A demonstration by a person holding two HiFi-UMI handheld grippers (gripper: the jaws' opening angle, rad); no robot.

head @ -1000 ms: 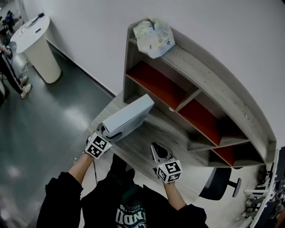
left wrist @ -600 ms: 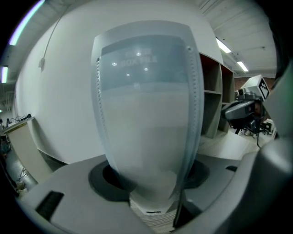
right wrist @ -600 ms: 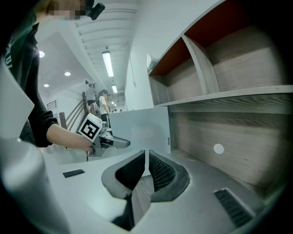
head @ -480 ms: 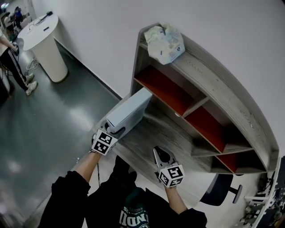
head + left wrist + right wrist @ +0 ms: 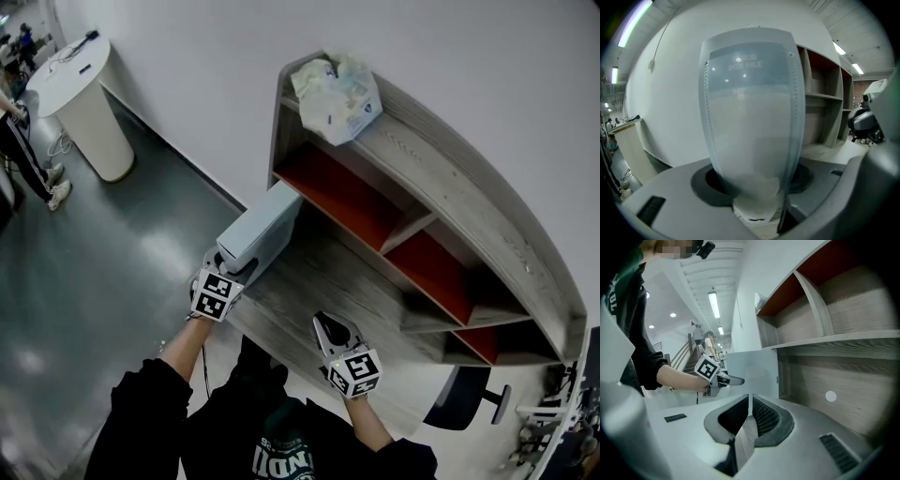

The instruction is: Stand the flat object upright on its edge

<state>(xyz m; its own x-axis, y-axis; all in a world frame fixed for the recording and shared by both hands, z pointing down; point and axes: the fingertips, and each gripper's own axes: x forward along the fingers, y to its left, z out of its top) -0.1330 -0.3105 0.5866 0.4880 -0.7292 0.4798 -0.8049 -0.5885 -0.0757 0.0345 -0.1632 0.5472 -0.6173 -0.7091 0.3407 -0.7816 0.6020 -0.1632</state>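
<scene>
Two grippers | right gripper – fingers clenched, empty, over wooden surface | left gripper – fingers grasping one pale box file, on edge at surface's left end | one shelf unit behind | one bag on top

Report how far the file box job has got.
Done: the file box looks turned onto its narrow edge at the left end of the desk. In hand: the left gripper grips it. Left: let go so it stands alone. The right gripper is shut, empty.
</scene>
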